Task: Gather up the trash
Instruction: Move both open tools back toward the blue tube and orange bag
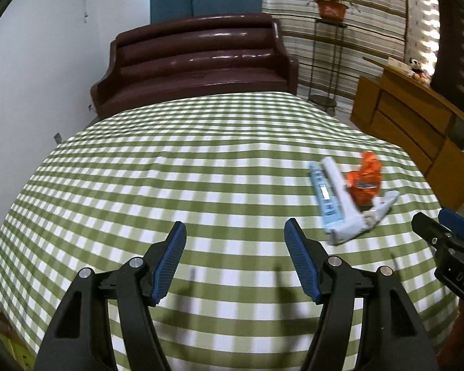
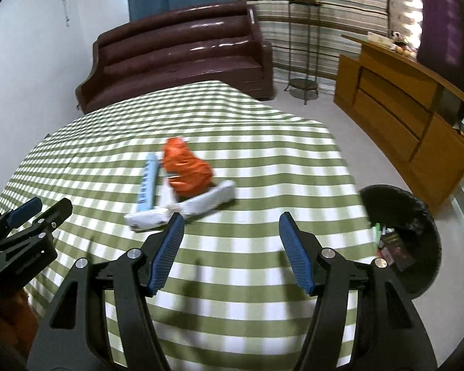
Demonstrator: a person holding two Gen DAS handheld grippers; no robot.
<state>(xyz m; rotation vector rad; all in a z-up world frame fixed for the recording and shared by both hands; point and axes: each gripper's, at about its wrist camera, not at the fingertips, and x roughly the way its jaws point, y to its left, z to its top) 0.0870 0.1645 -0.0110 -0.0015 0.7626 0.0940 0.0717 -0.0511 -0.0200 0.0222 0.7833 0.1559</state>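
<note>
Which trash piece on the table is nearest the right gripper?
The white wrapper, its end beside the right gripper; the orange wrapper and blue wrapper lie farther back.

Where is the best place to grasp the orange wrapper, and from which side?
Probably the raised crumpled top of the orange wrapper, from above with the right gripper: it stands above the white wrappers beside it, so the open jaws can close across it.

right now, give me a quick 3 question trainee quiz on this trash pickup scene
1. True or false: the right gripper holds the orange wrapper.
2. Which stands beside the table on its right? A) black bin B) blue bucket C) cardboard box
3. Fill in: the trash pile lies on a green and white ____ cloth.

Key
1. False: both it and the left gripper are open and hold nothing.
2. A, the black bin.
3. Checked.
</note>
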